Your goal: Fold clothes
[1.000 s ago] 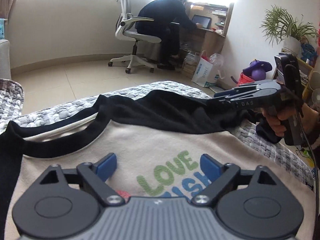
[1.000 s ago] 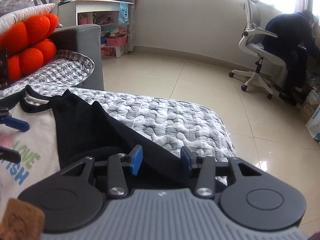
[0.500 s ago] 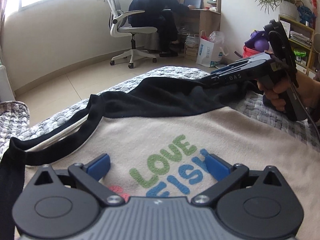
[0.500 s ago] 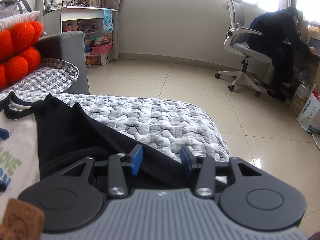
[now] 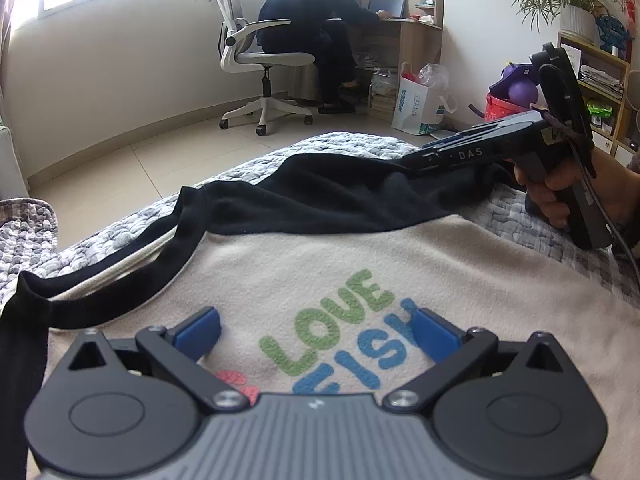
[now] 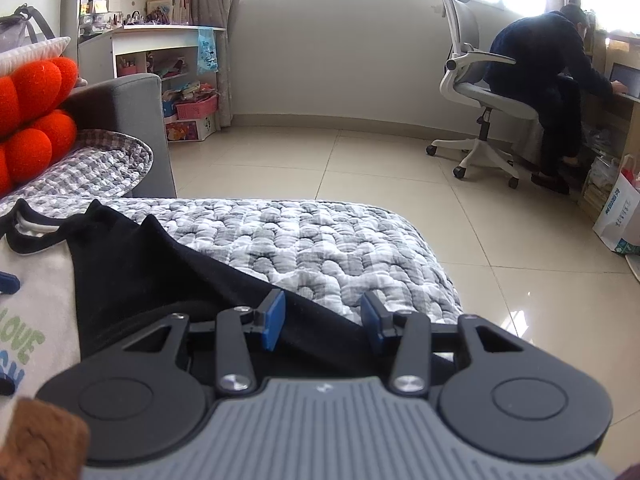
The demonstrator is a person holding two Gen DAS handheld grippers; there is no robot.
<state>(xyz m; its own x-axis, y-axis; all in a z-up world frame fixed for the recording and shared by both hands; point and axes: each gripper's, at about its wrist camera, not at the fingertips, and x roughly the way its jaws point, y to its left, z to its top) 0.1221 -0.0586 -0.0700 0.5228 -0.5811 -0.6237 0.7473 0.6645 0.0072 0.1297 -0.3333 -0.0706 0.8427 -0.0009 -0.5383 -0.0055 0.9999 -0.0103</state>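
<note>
A cream shirt [image 5: 360,256] with a black collar, black sleeves and a "LOVE FISH" print lies flat on a grey quilted bed [image 6: 320,236]. My left gripper [image 5: 316,320] hovers low over the print, open, with nothing between its blue pads. A hand [image 5: 544,200] holds my right gripper [image 5: 430,150] at the shirt's right side, over the black sleeve [image 5: 340,192]. In the right wrist view that gripper [image 6: 322,312] has its pads apart. The sleeve [image 6: 160,272] runs under and between them without being pinched.
Beyond the bed's far edge is tiled floor. A person [image 5: 312,20] sits on a white office chair [image 5: 256,60] at a desk. A paper bag [image 5: 416,104] stands on the floor. An orange cushion [image 6: 36,112] and a grey sofa arm [image 6: 132,120] are at the left.
Both views have rolled slightly. The left gripper has drawn back a little, so more of the print shows between its pads. Neither gripper's jaws have changed.
</note>
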